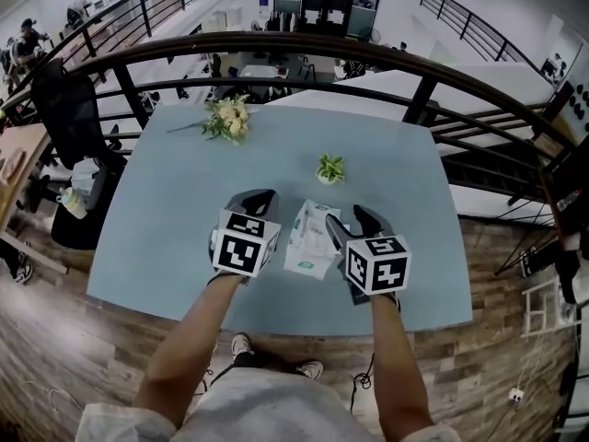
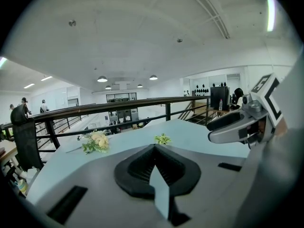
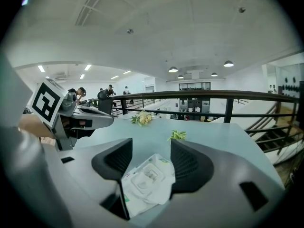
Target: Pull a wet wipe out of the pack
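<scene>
Lying flat on the blue table (image 1: 156,228), the wipe pack (image 1: 311,238) points its long side away from the person.
Head view: it sits between the left gripper (image 1: 261,198) and the right gripper (image 1: 352,219). Left gripper view: jaws closed together, pack out of sight. Right gripper view: jaws wide apart, pack between them, near end hidden.

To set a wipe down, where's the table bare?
Bare: pale blue tabletop right of the small green plant, and left, nearer than the yellow flower bouquet. Crowded: front centre, white wet wipe pack between left hand-held gripper and right hand-held gripper.
</scene>
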`<action>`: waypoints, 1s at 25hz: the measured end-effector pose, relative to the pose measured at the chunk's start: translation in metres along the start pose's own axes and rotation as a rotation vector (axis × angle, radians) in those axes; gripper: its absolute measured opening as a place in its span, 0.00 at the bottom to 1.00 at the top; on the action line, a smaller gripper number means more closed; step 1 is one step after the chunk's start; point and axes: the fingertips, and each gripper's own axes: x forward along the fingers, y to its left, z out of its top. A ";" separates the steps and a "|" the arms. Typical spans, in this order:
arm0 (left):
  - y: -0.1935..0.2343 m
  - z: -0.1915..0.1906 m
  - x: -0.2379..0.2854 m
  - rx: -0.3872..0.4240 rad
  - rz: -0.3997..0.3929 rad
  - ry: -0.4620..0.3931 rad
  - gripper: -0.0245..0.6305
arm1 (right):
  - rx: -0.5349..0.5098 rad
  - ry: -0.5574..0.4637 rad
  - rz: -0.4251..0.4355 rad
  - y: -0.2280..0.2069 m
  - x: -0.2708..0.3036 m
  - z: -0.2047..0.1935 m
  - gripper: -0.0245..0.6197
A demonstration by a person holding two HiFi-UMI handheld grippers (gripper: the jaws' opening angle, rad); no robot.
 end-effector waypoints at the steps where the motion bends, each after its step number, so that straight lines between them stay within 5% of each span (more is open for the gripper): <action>1: 0.000 -0.002 0.001 0.002 -0.004 0.002 0.03 | 0.004 0.008 0.001 0.001 0.002 -0.004 0.43; 25: 0.005 -0.040 0.011 0.011 -0.107 0.049 0.03 | 0.093 0.156 -0.049 0.023 0.042 -0.082 0.42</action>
